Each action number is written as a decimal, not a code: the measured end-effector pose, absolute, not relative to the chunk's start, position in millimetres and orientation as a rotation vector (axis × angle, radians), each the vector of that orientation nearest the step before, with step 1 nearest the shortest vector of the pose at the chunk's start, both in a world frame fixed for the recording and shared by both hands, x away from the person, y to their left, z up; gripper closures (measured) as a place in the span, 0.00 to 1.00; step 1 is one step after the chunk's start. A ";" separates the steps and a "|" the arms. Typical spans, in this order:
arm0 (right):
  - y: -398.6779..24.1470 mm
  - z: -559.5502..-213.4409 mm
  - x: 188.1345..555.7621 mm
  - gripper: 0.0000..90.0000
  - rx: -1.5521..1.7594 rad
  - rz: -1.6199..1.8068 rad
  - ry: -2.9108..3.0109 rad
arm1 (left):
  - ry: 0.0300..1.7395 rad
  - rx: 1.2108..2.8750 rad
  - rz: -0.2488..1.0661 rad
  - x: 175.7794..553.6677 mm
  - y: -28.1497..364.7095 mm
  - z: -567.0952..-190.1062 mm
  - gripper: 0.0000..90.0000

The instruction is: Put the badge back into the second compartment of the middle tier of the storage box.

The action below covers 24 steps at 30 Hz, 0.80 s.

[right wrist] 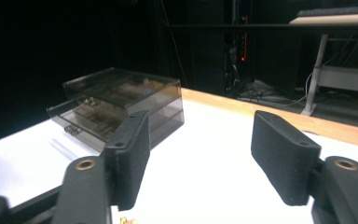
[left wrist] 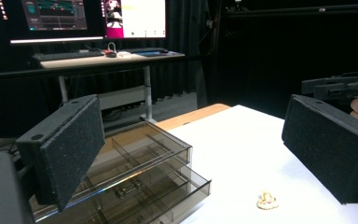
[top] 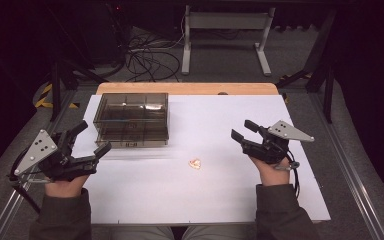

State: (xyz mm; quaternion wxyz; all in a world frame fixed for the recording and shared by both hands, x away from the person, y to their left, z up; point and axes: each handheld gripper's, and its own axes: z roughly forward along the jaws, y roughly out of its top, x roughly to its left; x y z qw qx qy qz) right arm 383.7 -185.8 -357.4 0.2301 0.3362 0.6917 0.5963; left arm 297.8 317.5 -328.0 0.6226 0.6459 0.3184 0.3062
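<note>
A smoky see-through drawer box (top: 131, 120) stands at the back left of the white table top (top: 205, 195). Its lower drawer (left wrist: 168, 196) is pulled out a little. A small golden trinket (top: 195, 163) lies on the sheet in front of the box, between the two hands. My left gripper (top: 94, 136) hovers at the left, just in front of the box, jaws wide open and empty. My right gripper (top: 240, 129) is held at the right, apart from the trinket, also open with nothing between its pads. The trinket (left wrist: 267, 200) lies ahead of the left jaws.
A wooden table edge (top: 187, 88) runs along the back. Beyond it stand a grey desk frame (top: 225, 35) and floor cables (top: 147, 57). The left gripper view has monitors (left wrist: 93, 18) and a keyboard desk (left wrist: 107, 58) in the distance. Metal rails (top: 352, 175) flank the table.
</note>
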 end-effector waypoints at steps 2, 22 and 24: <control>-181.6 -361.3 386.1 0.49 0.925 1.636 1.928 | 0.736 1.479 0.704 298.1 317.9 -328.3 0.07; -140.2 -406.6 414.7 0.71 1.013 1.537 2.235 | 0.764 1.486 0.701 301.7 319.2 -333.1 0.09; -138.4 -409.3 416.1 0.71 1.011 1.530 2.252 | 0.763 1.487 0.703 301.6 318.5 -332.8 0.09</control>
